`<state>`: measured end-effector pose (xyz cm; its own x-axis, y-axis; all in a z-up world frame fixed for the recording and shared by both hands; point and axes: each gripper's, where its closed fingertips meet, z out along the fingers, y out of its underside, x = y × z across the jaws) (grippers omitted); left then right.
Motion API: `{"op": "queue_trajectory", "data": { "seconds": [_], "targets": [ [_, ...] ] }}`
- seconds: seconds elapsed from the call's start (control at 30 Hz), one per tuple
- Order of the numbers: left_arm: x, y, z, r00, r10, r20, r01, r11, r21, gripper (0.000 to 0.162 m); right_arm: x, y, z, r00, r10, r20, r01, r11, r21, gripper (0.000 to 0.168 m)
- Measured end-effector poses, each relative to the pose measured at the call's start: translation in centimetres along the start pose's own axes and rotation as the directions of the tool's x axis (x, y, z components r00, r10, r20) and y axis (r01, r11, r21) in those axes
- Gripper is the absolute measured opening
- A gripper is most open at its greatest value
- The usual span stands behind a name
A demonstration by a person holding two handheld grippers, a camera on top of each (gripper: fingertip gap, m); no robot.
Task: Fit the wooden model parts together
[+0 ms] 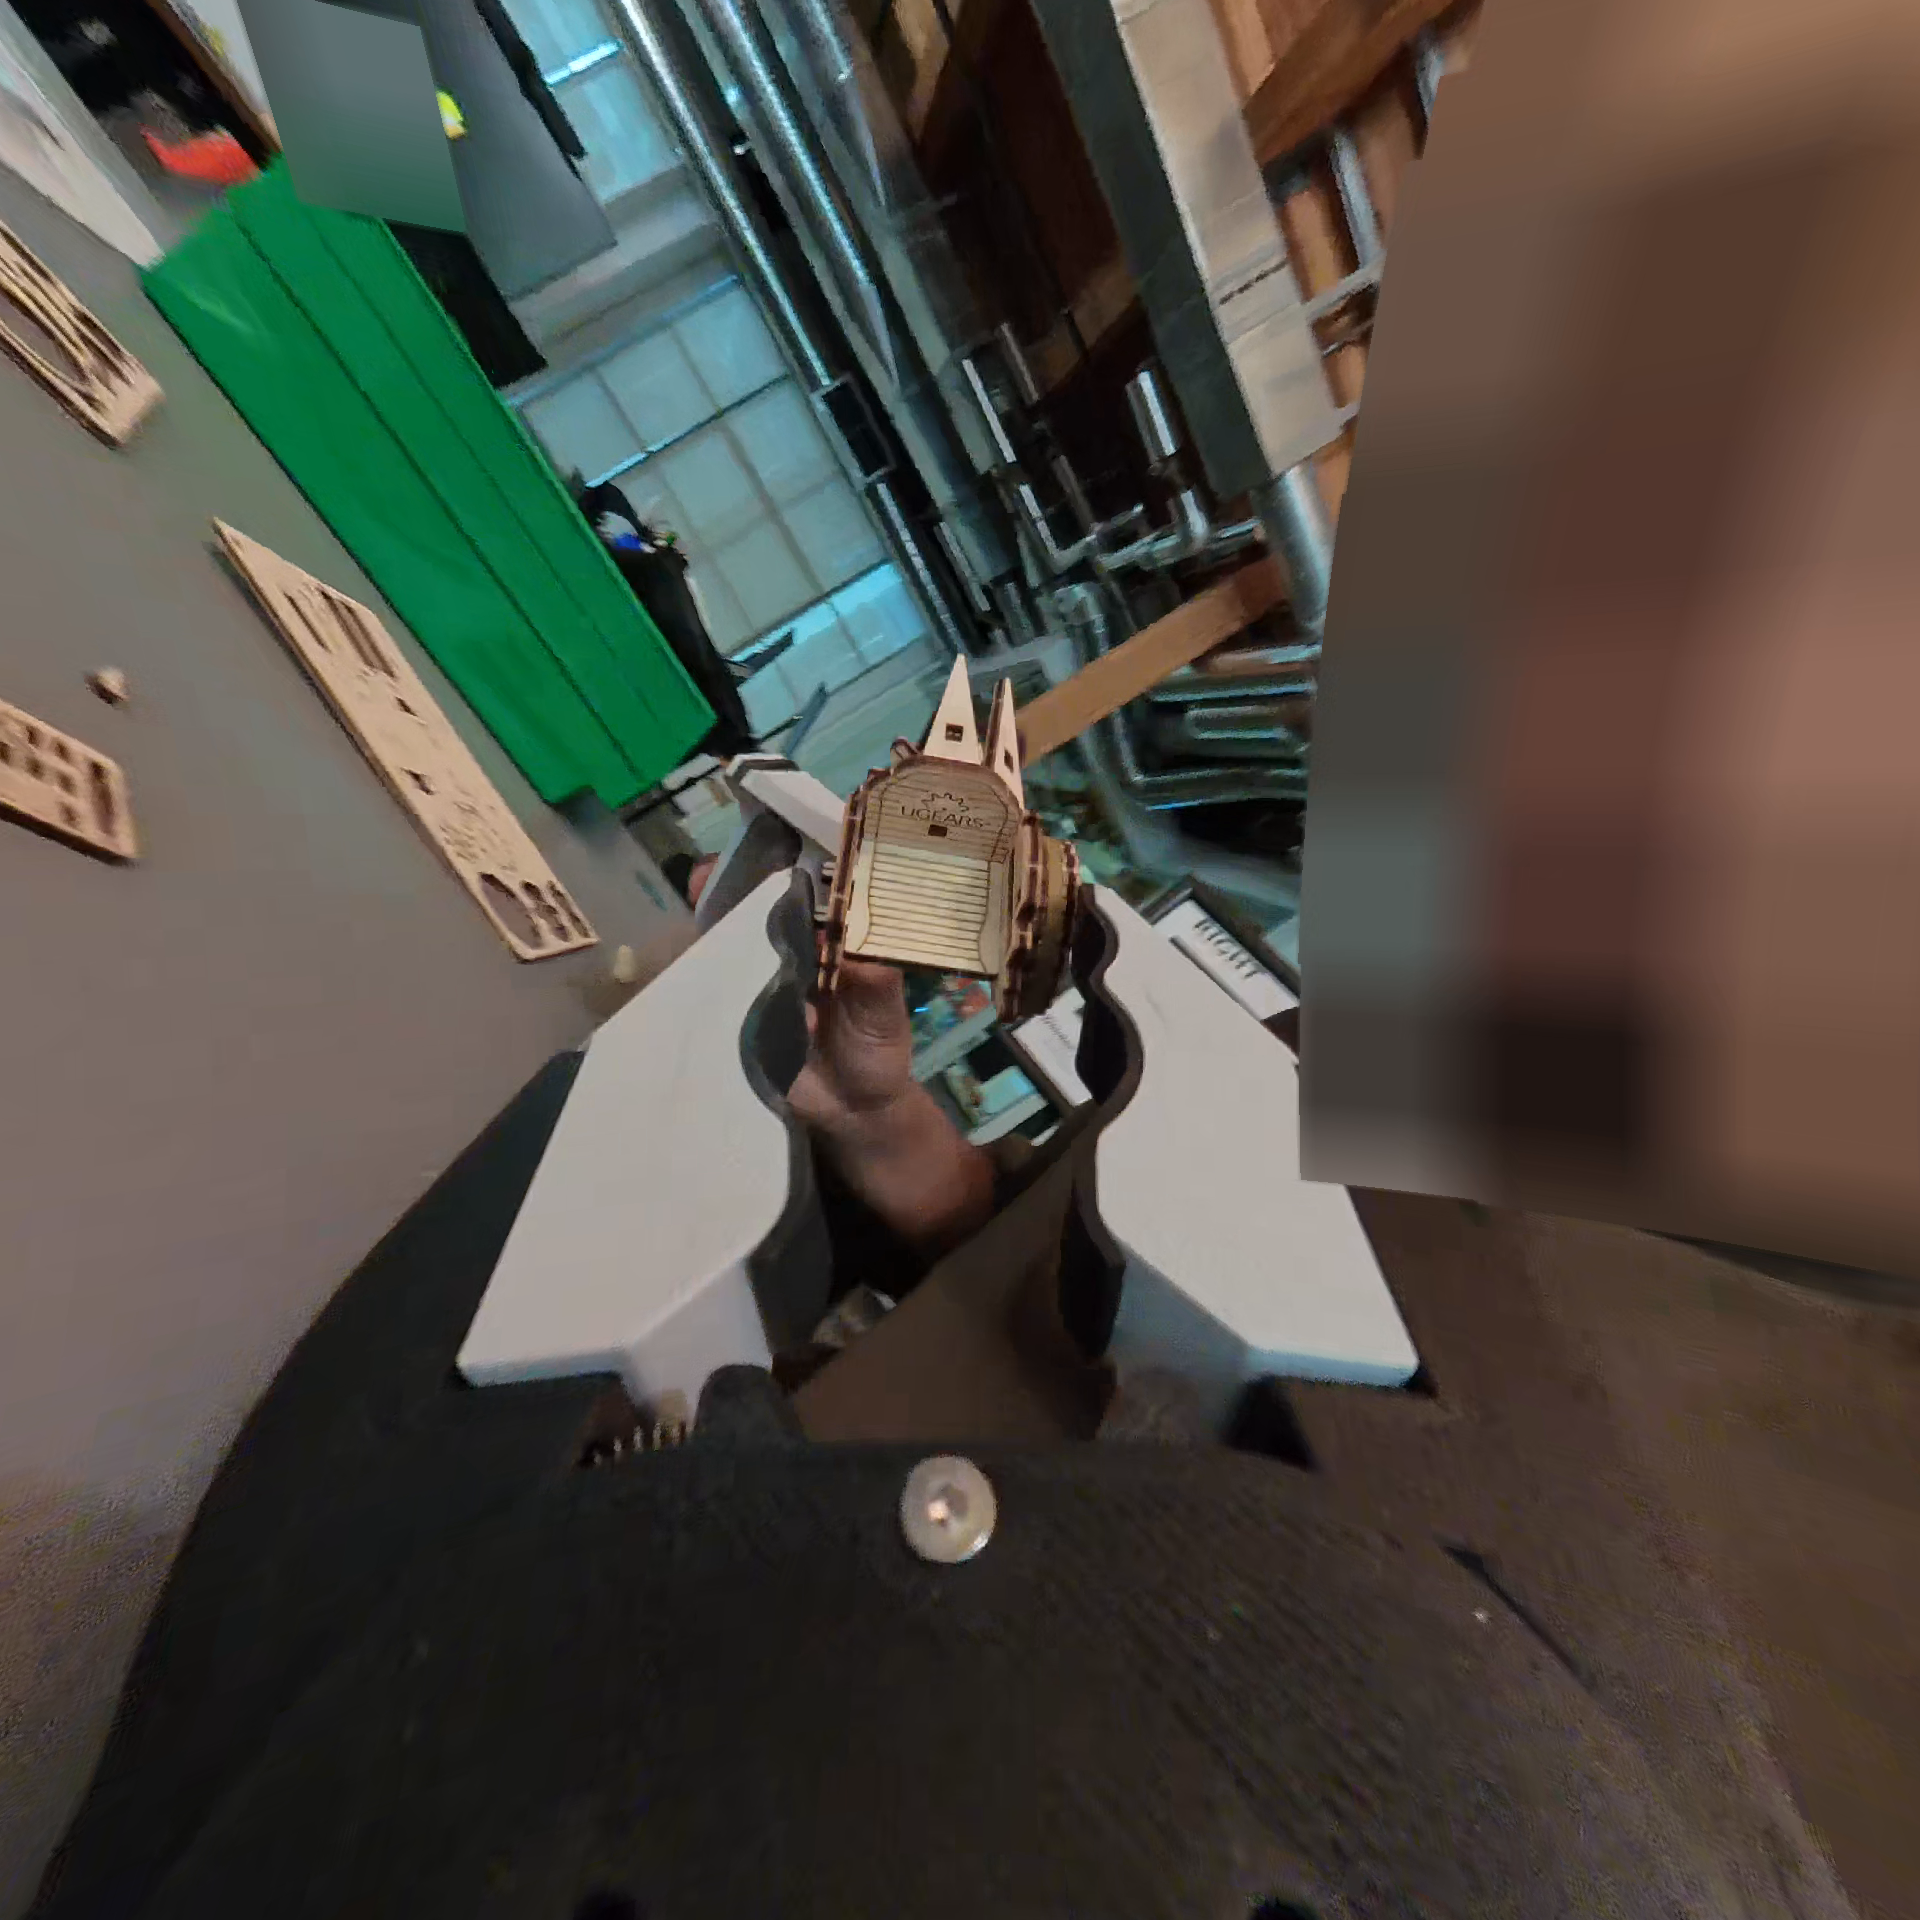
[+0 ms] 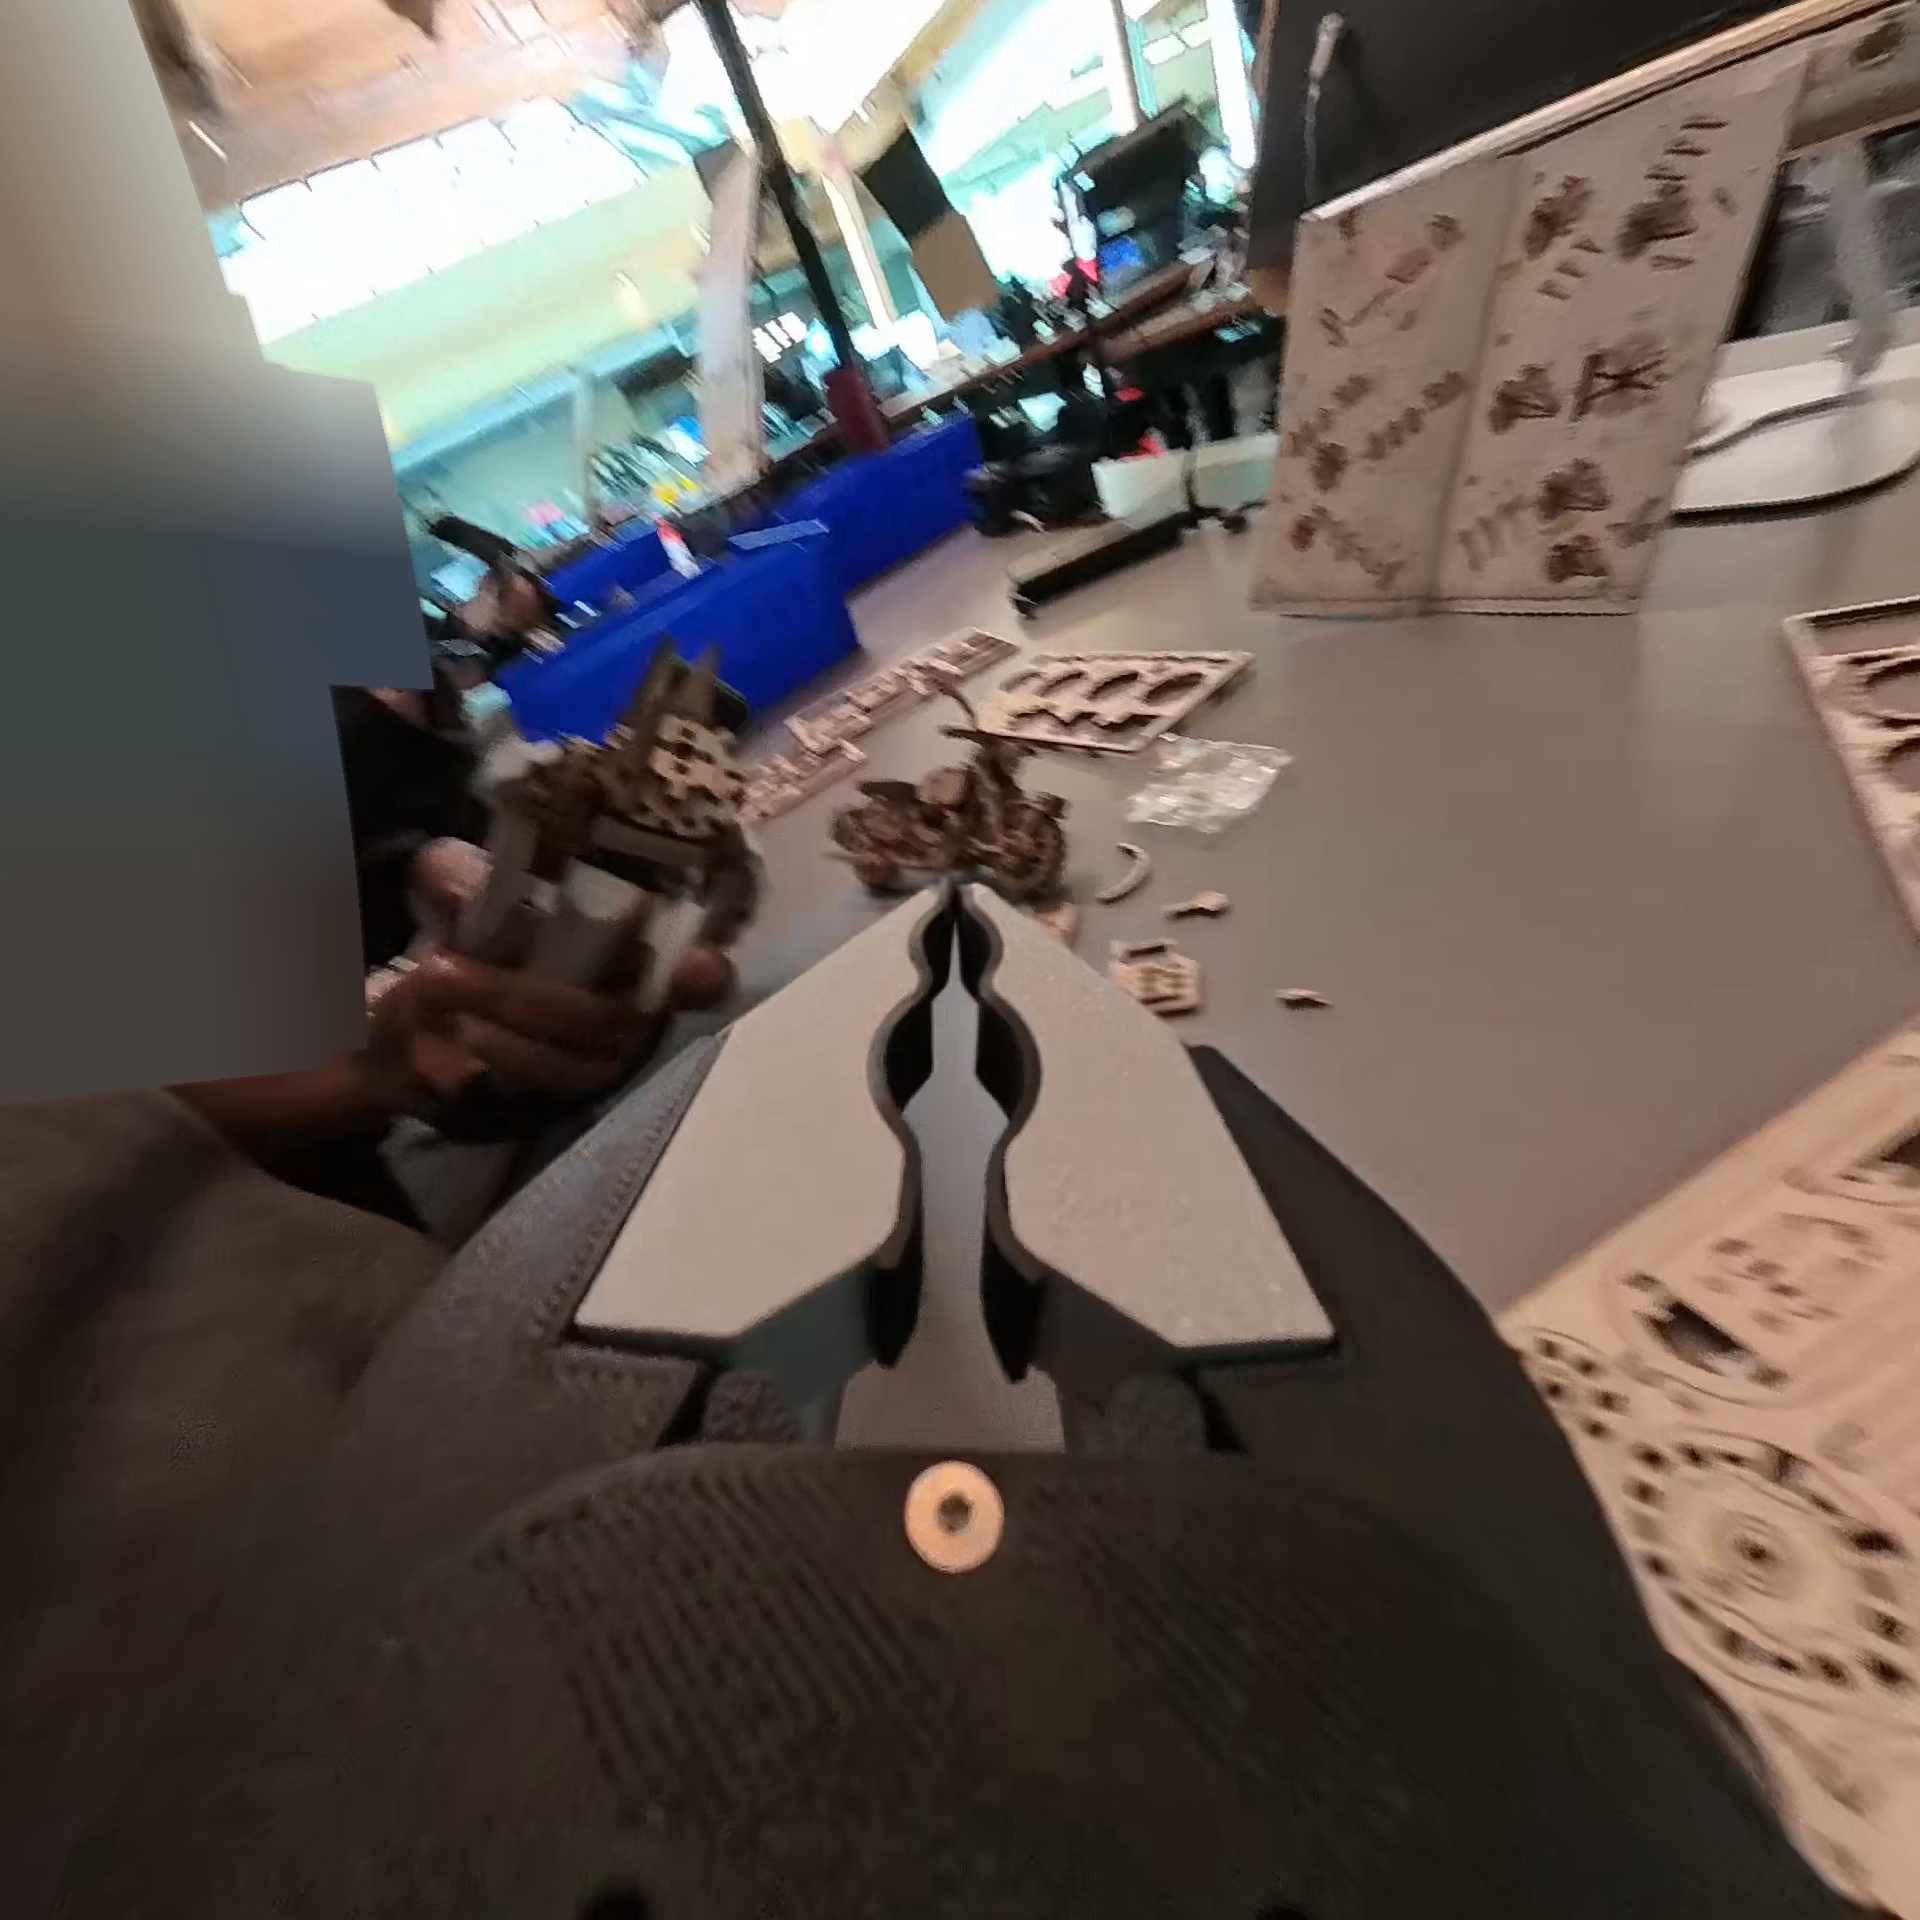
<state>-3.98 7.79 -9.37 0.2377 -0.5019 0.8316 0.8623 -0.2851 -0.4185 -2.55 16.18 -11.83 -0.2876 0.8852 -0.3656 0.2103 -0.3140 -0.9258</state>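
the left gripper (image 1: 940, 935) is seen raised off the bench (image 1: 208, 935), clenched on a small wooden model sidecar (image 1: 935, 883); the part is pinched between the black-lined fingertips (image 1: 790, 935), its slatted panel turned toward the camera and two pointed pieces sticking up past it; a person's hand (image 1: 883, 1081) is glimpsed behind the gap between the fingers; punched-out wooden part sheets (image 1: 405, 748) are laid flat on the grey bench to the left, with a green panel (image 1: 436, 499) beyond them.

over on the right wrist view, the right gripper (image 2: 956, 899) is held clenched on nothing, its tips pressed together with only a sliver of gap showing; it is pointed low across the bench (image 2: 1455, 935) toward a wooden model motorcycle (image 2: 956, 821) standing just past the tips; loose wooden offcuts (image 2: 1153, 977) are scattered beside it, and a clear plastic bag (image 2: 1205, 784) is lying a little farther back; the sidecar, blurred, is shown at the left (image 2: 623, 821), held up in the other gripper above a hand (image 2: 499, 1029); an opened instruction booklet (image 2: 1486, 395) is propped upright at the rear right, and more part sheets (image 2: 1714, 1455) are spread at the near right edge.
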Motion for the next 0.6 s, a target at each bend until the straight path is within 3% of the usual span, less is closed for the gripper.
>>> {"op": "queue_trajectory", "data": {
  "seconds": [0.13, 0.3, 0.5, 0.6],
  "targets": [
    [-1.1, -0.1, -0.3, 0.989, 0.101, 0.109, -0.097, 0.994, -0.039, 0.047, 3.2, 1.9, 0.7, 0.977, -0.157, -0.147, 0.13, 0.975, -0.181, 0.002],
    [-2.0, -0.2, -0.7, 0.975, 0.127, 0.183, -0.119, 0.991, -0.059, 0.047, 6.9, 4.1, 2.2, 0.905, -0.38, -0.193, 0.266, 0.857, -0.442, 0.013],
    [-3.6, -1.8, -2.2, 0.942, 0.142, 0.303, -0.144, 0.989, -0.014, 0.048, 8.1, 3.0, 3.2, 0.903, -0.39, -0.178, 0.282, 0.853, -0.44, 0.019],
    [-4.5, -2.8, -3.3, 0.905, 0.165, 0.391, -0.181, 0.983, 0.004, 0.047, 10.1, 2.0, 2.2, 0.86, -0.452, -0.237, 0.307, 0.829, -0.468, 0.019]
  ]
}}
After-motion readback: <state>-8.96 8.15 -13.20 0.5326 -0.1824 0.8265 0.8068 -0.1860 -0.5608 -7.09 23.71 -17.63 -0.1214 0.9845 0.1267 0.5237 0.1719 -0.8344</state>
